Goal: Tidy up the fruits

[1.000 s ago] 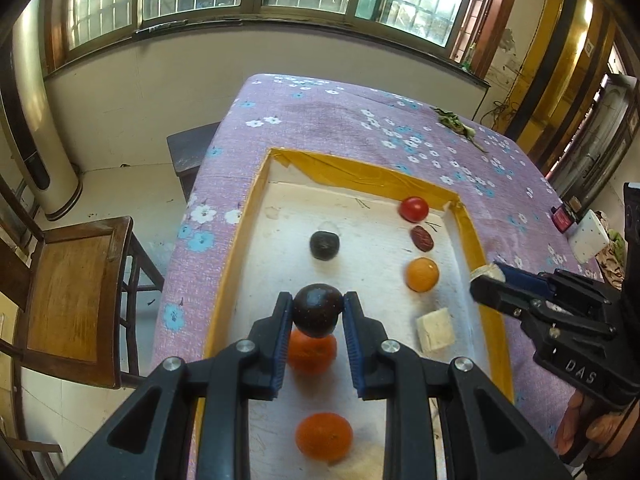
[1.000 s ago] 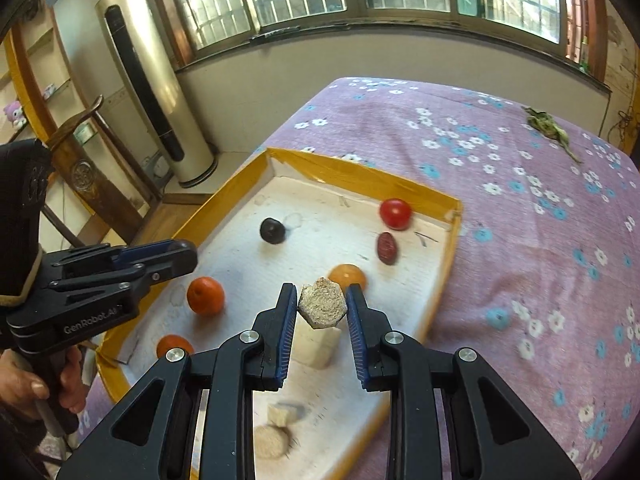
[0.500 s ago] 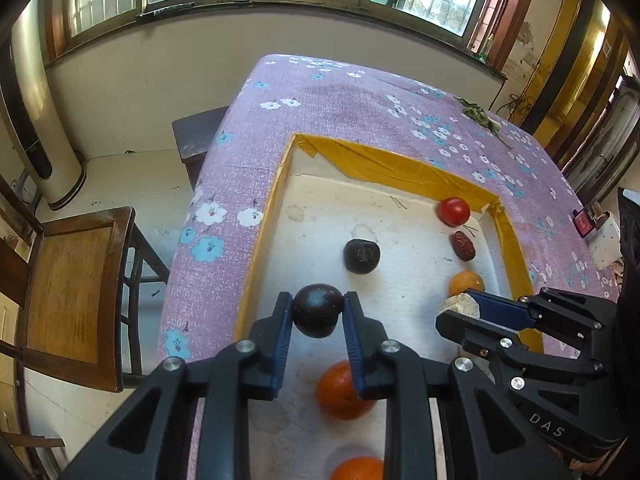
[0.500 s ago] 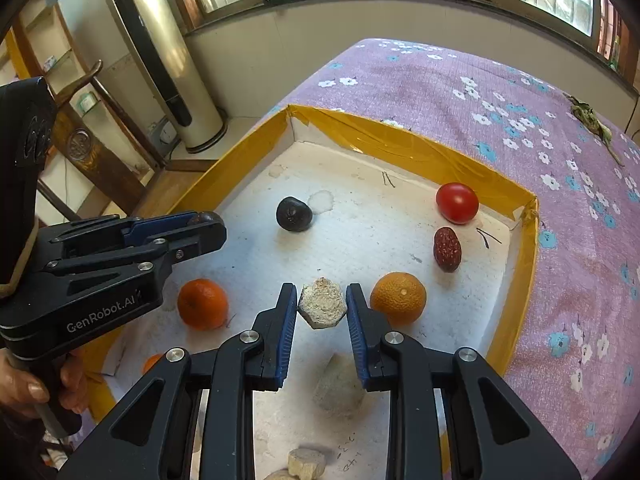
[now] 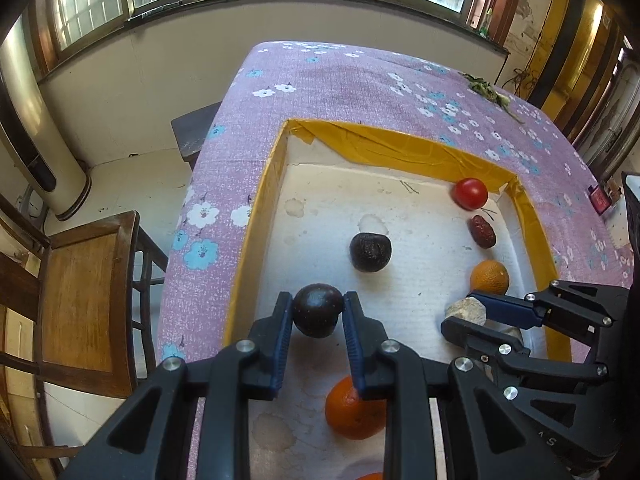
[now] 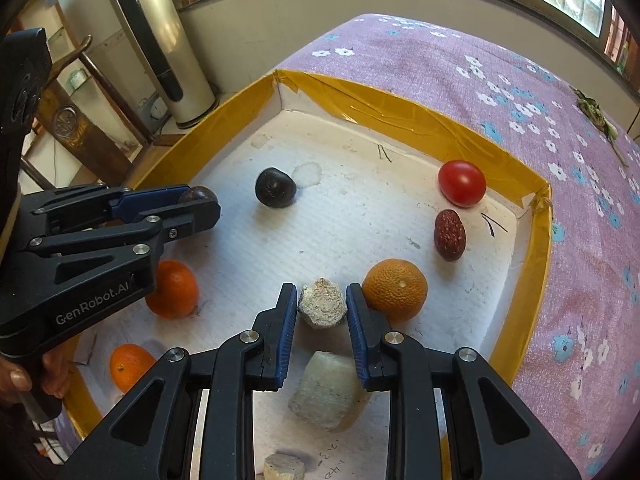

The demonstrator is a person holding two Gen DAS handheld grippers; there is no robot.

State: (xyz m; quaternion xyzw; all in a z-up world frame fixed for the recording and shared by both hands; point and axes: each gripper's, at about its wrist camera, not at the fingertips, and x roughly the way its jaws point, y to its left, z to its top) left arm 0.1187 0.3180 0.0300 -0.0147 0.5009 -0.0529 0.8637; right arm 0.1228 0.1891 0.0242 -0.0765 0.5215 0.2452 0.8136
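Note:
My left gripper [image 5: 318, 310] is shut on a dark round fruit [image 5: 318, 307], held just above the white floor of the yellow-rimmed tray [image 5: 400, 148]. A second dark fruit [image 5: 370, 252] lies just ahead of it. My right gripper [image 6: 322, 304] is shut on a pale beige chunk [image 6: 322, 302], right beside an orange [image 6: 395, 289]. In the right wrist view the tray [image 6: 420, 120] also holds a red tomato [image 6: 461, 182], a red date [image 6: 449, 234], the dark fruit [image 6: 275, 187], two more oranges [image 6: 173, 289] [image 6: 129, 365] and a pale block [image 6: 328, 394]. The left gripper [image 6: 198, 206] shows at left.
The tray sits on a purple flowered tablecloth [image 5: 360, 76]. A wooden chair [image 5: 76, 304] and a dark stool [image 5: 196, 132] stand left of the table. A tall air conditioner [image 6: 160, 36] is in the corner. Green scraps [image 5: 490, 94] lie far on the cloth.
Both grippers have moved forward and lower over the tray with their loads. The lying dark fruit and the orange by the right gripper are now closer.

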